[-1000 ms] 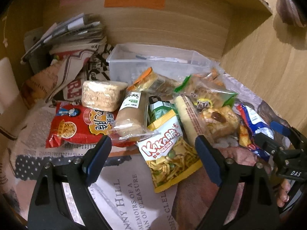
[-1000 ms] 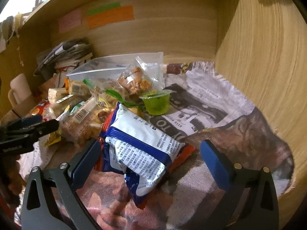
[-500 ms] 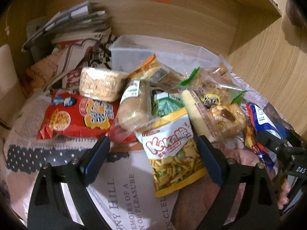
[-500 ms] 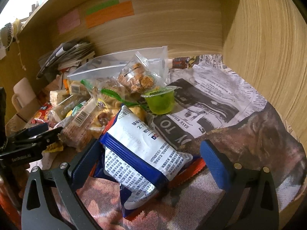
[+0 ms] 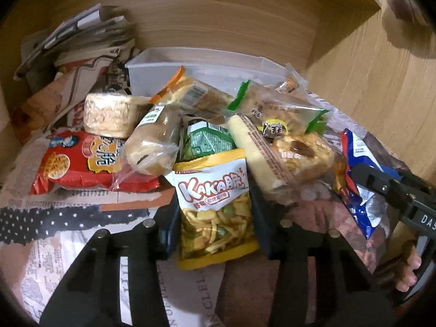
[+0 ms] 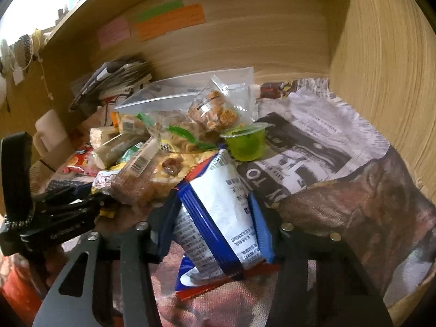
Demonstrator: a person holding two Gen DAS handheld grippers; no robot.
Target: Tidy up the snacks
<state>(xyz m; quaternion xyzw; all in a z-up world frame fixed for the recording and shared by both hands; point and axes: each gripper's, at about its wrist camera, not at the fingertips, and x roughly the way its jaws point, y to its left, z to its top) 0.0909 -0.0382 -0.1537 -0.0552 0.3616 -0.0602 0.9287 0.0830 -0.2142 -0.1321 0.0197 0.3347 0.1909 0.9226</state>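
Gripping step: left gripper (image 5: 215, 212) just clenched on Kaka bag (image 5: 215, 204), right gripper (image 6: 215, 218) just clenched on blue packet (image 6: 218, 212), bin (image 5: 190, 68) at twelve o'clock awaiting lifts.

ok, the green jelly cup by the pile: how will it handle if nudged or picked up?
The green jelly cup is squat and upright, so it would probably slide, not tip. Its smooth tapered wall may slip between pads. Its thin film lid looks easy to puncture; grip the wall gently.
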